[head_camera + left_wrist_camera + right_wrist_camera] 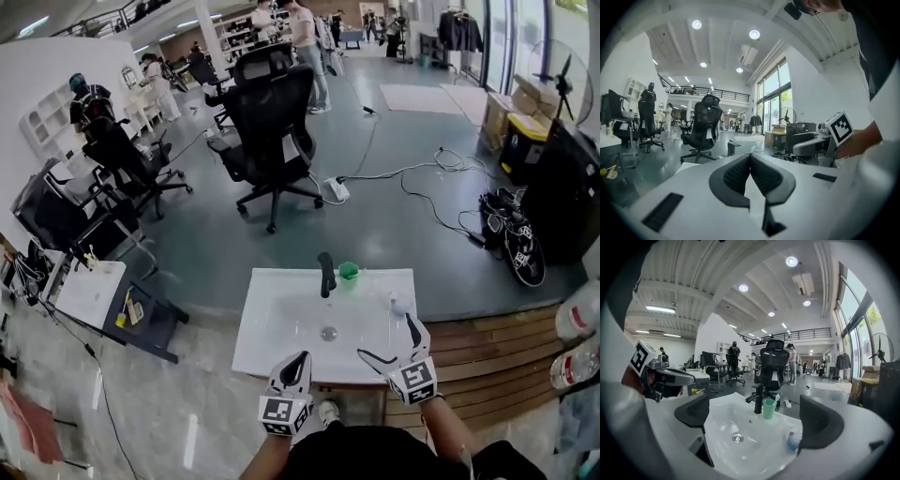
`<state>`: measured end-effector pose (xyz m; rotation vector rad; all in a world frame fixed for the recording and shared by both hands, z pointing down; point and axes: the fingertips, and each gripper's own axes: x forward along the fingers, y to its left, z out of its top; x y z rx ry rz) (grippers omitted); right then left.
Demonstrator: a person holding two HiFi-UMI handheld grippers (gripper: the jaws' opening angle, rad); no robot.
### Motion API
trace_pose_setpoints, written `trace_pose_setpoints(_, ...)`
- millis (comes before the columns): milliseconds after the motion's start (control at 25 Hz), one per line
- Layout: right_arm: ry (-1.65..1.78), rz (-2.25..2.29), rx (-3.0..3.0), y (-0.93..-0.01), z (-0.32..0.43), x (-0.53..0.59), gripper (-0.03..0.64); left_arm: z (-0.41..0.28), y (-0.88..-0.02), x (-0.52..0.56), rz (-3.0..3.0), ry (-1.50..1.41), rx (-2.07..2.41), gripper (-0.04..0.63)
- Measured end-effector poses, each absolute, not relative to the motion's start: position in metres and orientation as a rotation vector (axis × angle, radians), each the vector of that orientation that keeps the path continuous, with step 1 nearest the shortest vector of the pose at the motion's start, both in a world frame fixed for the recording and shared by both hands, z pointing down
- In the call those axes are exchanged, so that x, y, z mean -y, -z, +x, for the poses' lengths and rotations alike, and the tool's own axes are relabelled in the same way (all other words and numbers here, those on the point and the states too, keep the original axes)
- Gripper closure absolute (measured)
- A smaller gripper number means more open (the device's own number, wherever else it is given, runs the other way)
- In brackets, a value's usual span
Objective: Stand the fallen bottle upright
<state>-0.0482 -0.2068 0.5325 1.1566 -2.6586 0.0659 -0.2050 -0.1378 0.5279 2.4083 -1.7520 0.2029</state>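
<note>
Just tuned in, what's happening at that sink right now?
A person holds a gripper in each hand over a white sink. The right gripper is open, jaws wide apart, near the small bottle that seems to lie on its side on the sink's right edge, not yet gripped. The left gripper is shut and empty. A black faucet and green cup stand behind.
</note>
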Motion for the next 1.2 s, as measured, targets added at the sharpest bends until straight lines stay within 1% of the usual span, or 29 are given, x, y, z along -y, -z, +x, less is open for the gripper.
trace_pose_setpoints(240, -0.056, 1.232, 2.574, -0.542, -0.074, 0.242, 0.02, -0.237, -0.53, 0.185, 2.482, -0.217, 1.65, 0.578)
trace_pose_setpoints(600, -0.094, 1.306, 2.46, -0.559, -0.069, 0.291, 0.02, -0.253, -0.538, 0.23, 2.548, -0.22, 1.538, 0.578)
trace_pose_setpoints(960, -0.174, 1.065, 2.293, -0.618, -0.049, 0.353, 0.02, -0.245, -0.538, 0.258, 2.517, -0.209, 1.547, 0.578)
trace_pose_setpoints(1000, -0.179, 1.027, 2.279, -0.625, -0.051, 0.358, 0.024, -0.247, -0.539, 0.261, 2.507, -0.205, 1.555, 0.578)
trace_pose_setpoints(1040, -0.186, 0.987, 2.262, -0.633, -0.053, 0.362, 0.045, -0.249, -0.54, 0.265, 2.496, -0.2, 1.565, 0.578)
trace_pose_setpoints(1200, -0.235, 0.873, 2.177, -0.664, -0.054, 0.385, 0.061, -0.251, -0.548, 0.277, 2.452, -0.193, 1.591, 0.578)
